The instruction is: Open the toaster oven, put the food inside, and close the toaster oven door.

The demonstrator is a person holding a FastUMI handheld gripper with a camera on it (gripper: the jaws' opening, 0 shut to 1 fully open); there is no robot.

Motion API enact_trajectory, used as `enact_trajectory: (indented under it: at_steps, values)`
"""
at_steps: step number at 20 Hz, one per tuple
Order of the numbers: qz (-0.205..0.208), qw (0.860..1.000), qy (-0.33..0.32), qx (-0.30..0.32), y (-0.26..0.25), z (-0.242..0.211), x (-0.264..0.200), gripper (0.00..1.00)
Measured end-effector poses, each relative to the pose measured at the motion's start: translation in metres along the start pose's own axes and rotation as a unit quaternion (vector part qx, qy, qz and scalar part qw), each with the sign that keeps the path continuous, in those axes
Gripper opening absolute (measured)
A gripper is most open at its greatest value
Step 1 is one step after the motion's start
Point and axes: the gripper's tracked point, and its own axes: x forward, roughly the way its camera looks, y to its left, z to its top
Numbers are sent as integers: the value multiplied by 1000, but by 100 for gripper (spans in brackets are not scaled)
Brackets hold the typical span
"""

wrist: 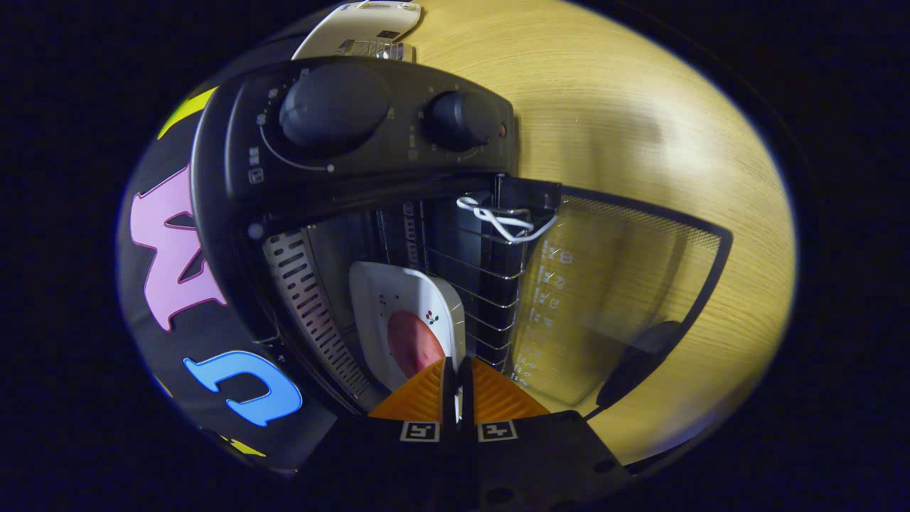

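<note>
Gripper view looks sideways into the toaster oven (355, 178), so everything seems tipped over. Its black control panel (370, 128) is far from the fingers and has two round knobs, a big knob (333, 107) and a smaller knob (462, 119). The glass door (618, 299) hangs wide open to the right, over the wooden table (640, 92), and its dark handle (640, 363) sits at its outer end. A white cord (501, 220) is tied at the corner where the door meets the oven.

The white plate (409, 313) is inside the oven, lying on the wire rack (483, 284). A piece of pink food (414, 345) lies on the plate. A silver wall with slots (313, 313) is to the left of the plate.

The gripper (457, 387) has two orange fingers (419, 398). They are pulled close together, with just a thin gap, and the near rim of the plate sits in that gap. They look pinched on the plate's edge.
</note>
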Motion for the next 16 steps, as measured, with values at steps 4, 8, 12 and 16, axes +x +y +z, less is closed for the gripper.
enact_trajectory:
  at_steps: [4, 8, 12, 16]
  values:
    - [-1, 1000, -15, 21, 7, 1, 21, 5]
    - [1, 999, -18, 44, 11, 3, 29, 5]
    - [-9, 999, -24, 44, 8, 2, 28, 7]
    - [-8, 999, -27, 31, 3, 3, 22, 36]
